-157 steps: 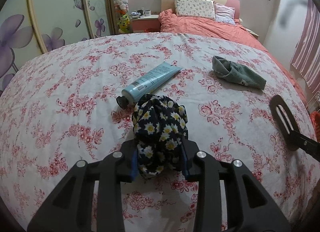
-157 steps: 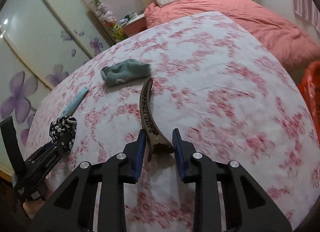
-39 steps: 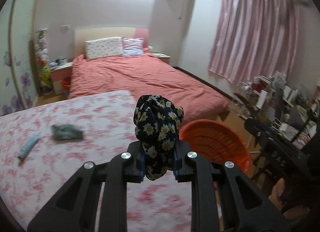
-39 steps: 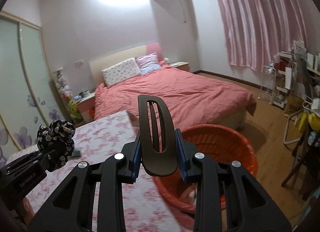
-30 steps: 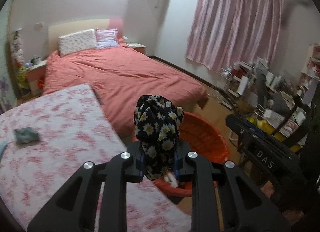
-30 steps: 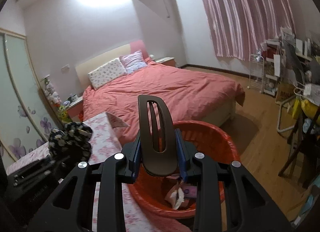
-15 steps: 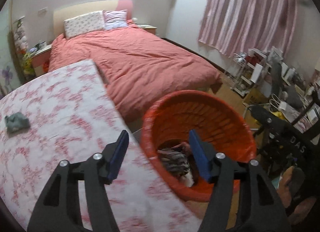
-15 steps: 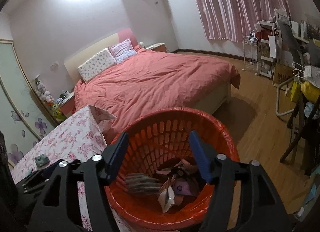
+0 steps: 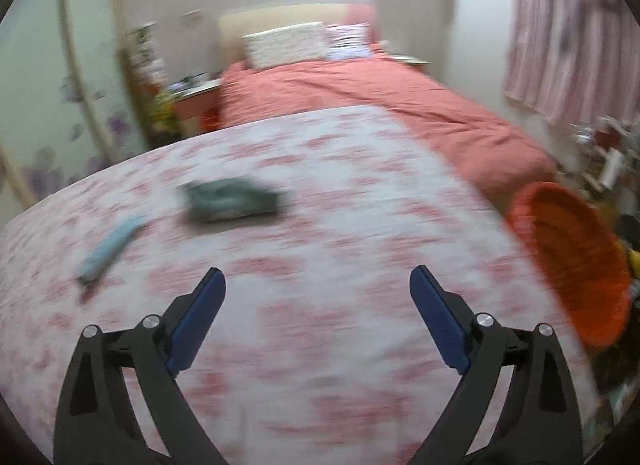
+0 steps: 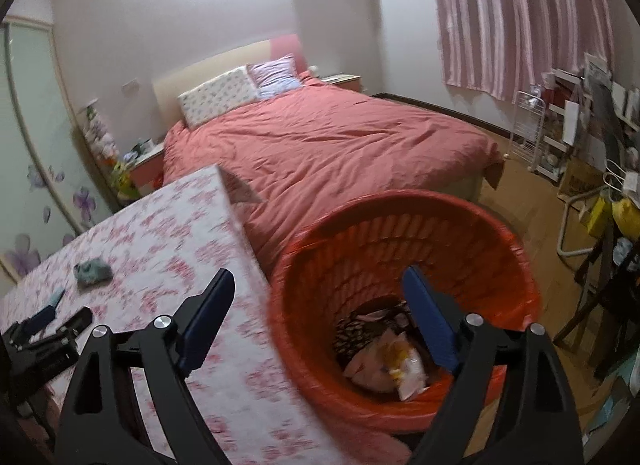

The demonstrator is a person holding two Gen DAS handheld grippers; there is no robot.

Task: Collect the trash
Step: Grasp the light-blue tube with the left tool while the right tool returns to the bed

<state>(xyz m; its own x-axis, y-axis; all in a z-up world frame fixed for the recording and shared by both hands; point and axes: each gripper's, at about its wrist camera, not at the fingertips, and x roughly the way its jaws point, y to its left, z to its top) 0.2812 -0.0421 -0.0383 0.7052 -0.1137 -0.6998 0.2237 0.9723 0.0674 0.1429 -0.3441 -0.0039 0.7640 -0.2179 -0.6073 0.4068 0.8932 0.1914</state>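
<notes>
My left gripper point(image 9: 318, 283) hangs over the floral table cover point(image 9: 320, 345), jaws wide and still opening, nothing between them. Ahead of it lie a grey-green cloth point(image 9: 230, 203) and a light blue tube point(image 9: 108, 249), both blurred. The orange basket point(image 9: 568, 257) stands off the table's right edge. My right gripper point(image 10: 318, 285) hovers above the orange basket point(image 10: 400, 225), jaws opening and empty. Inside the basket I see dark flowered fabric point(image 10: 352, 329) and crumpled wrappers point(image 10: 392, 365). The left gripper point(image 10: 44, 329) shows low at the left of the right wrist view.
A bed with a red cover point(image 10: 320, 137) stands behind the table and basket. A wardrobe with purple flowers point(image 10: 36, 185) lines the left wall. Racks and clutter point(image 10: 580, 125) fill the right side under pink curtains point(image 10: 520, 17). Wooden floor point(image 10: 528, 185) lies between the bed and the racks.
Both grippers have opened wider after dropping their loads into the basket. The left one has swung left, away from the basket and back over the table. The right one stays above the basket.
</notes>
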